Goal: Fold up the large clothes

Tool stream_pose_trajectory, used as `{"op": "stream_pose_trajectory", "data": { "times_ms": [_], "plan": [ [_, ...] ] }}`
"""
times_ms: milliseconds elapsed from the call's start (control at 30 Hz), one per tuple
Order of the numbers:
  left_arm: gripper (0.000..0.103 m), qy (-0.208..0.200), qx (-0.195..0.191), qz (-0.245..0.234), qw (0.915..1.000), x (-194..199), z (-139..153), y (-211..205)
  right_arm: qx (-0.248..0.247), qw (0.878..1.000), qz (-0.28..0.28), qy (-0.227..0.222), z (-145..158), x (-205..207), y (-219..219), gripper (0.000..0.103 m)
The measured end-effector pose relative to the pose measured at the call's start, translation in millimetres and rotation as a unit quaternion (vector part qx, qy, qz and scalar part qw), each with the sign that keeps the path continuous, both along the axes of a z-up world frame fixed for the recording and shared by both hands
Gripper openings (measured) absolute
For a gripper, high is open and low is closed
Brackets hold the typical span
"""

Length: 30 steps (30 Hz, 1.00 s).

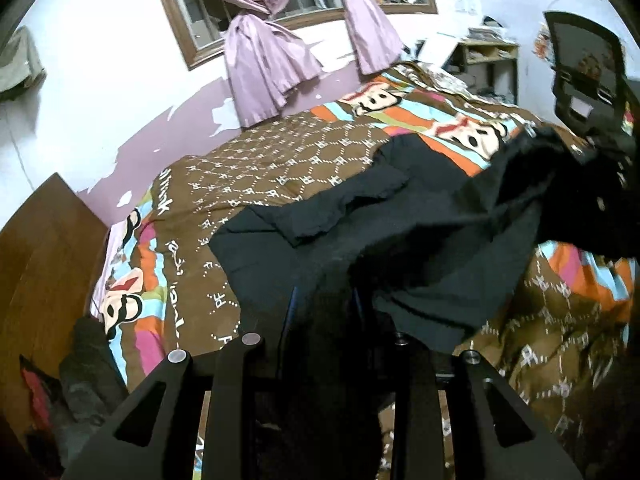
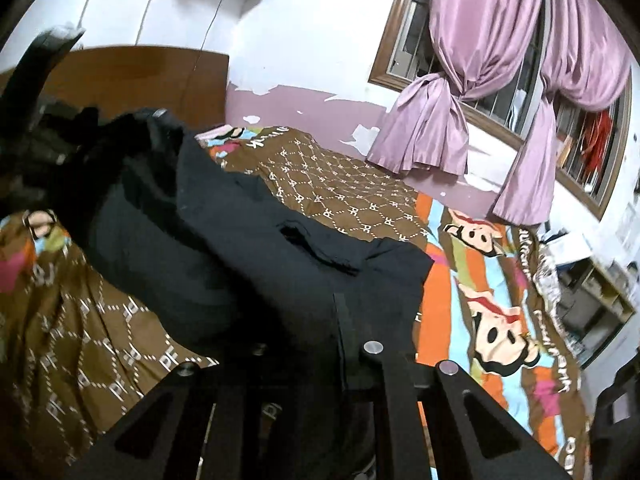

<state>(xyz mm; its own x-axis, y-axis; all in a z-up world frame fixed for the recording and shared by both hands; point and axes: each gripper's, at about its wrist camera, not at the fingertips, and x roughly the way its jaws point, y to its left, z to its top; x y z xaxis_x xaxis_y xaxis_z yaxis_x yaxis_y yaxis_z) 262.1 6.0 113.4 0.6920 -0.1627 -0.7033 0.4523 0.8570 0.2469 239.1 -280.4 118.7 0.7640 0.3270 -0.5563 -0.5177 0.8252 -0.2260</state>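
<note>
A large black garment [image 1: 400, 216] lies partly spread over a brown patterned bed cover [image 1: 280, 160]. In the left wrist view my left gripper [image 1: 324, 296] sits low in the middle, shut on a fold of the cloth that hangs between its fingers. At the right edge the garment rises bunched to my right gripper [image 1: 596, 152]. In the right wrist view the garment [image 2: 240, 248] drapes over my right gripper [image 2: 304, 320], which is shut on it with one finger hidden under the cloth. The left gripper [image 2: 52, 140] shows at the upper left, holding the other raised end.
A wooden headboard [image 1: 40, 260] stands at one end of the bed. Purple curtains [image 1: 260, 60] hang at a barred window behind it. A black chair [image 1: 584, 64] and a cluttered shelf [image 1: 488, 56] stand past the far end. Dark clothes [image 1: 88, 368] lie heaped beside the bed.
</note>
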Motion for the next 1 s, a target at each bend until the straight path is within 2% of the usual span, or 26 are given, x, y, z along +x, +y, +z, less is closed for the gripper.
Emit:
{"op": "stream_pose_trajectory", "data": {
  "times_ms": [233,367,500,633,700,733,767,800,900,1000],
  "plan": [
    [0.025,0.032,0.021,-0.049,0.9981,-28.5,-18.6,0.3,0.022,1.0,0.005,0.006,6.3,1.0,7.2,0.012],
    [0.037,0.048,0.029,-0.069,0.9961,-43.9,-34.5,-4.7,0.03,0.999,0.002,0.014,8.7,5.5,11.7,0.012],
    [0.048,0.058,0.063,-0.065,0.9942,-53.2,-56.0,-14.9,0.046,0.998,0.0,0.029,13.5,13.8,15.8,0.012],
    [0.048,0.042,0.115,-0.035,0.9918,-56.4,-69.5,-24.1,0.041,0.999,0.003,0.022,18.0,13.8,22.9,0.012],
    [0.047,0.03,0.124,-0.015,0.9918,-57.8,-69.4,-22.8,0.034,0.999,0.002,0.015,16.5,9.7,23.8,0.012],
    [0.046,0.022,0.123,-0.007,0.9922,-58.6,-68.0,-19.9,0.03,0.999,0.002,0.011,14.5,6.4,23.1,0.013],
    [0.04,0.01,0.118,0.002,0.993,-61.0,-64.2,-16.1,0.028,1.0,0.002,0.009,12.2,4.3,20.9,0.013],
    [0.027,0.006,0.109,0.004,0.994,-62.9,-61.3,-12.9,0.027,1.0,0.004,0.007,9.5,0.3,18.1,0.013],
    [0.013,-0.018,0.095,-0.002,0.9953,-72.0,-55.2,-8.6,0.028,1.0,0.012,0.003,3.8,-11.3,8.7,0.013],
    [0.009,-0.048,0.085,-0.009,0.9952,-83.6,-49.7,-8.4,0.025,0.999,0.022,-0.004,4.2,-26.7,0.2,0.011]
  ]
}}
